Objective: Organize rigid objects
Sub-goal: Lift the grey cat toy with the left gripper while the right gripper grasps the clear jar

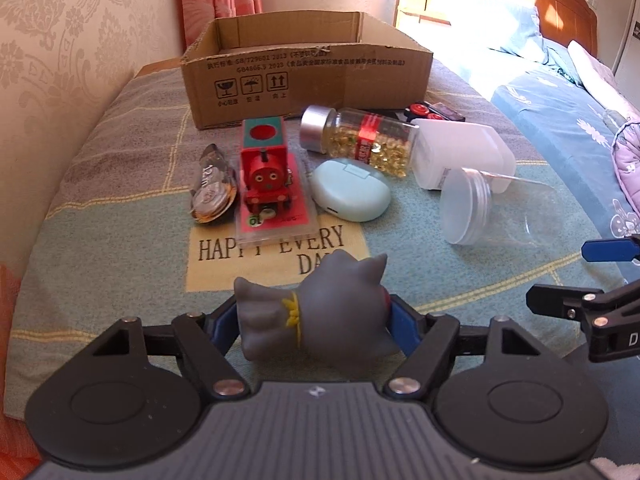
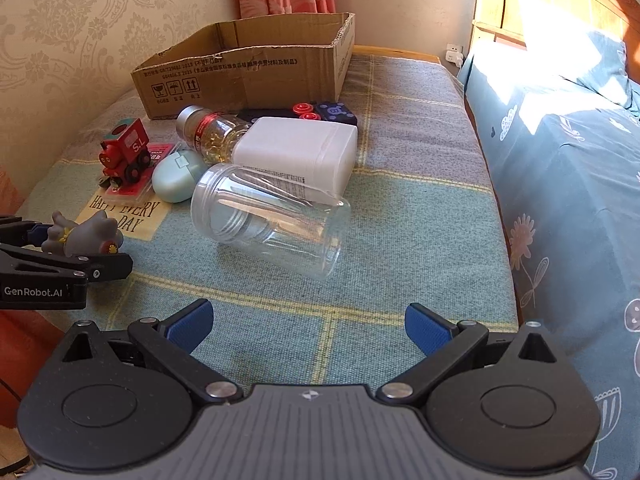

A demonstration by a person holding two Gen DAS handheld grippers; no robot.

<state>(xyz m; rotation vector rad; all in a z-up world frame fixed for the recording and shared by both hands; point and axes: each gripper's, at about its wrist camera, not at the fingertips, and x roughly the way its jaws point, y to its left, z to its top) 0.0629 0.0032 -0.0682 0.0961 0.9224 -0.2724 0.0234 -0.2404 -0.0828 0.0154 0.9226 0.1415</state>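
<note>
Two grippers over the patterned blanket [image 2: 400, 208]; left gripper [image 1: 316, 320] clamped on grey cat figurine [image 1: 320, 308], right gripper [image 2: 308, 328] spread, nothing between its pads.

Figurine: matte grey, pointed ears, yellow collar, red spot on side; sits nearest of all to camera, well short of cardboard box [image 1: 296, 76]; left view alone shows foil packet [image 1: 210, 192]; right view alone shows clear jar [image 2: 272, 220] open-mouthed.

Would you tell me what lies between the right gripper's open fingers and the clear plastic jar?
Only bare blanket: in the right wrist view nothing lies between the right gripper and the clear plastic jar lying on its side.
</note>
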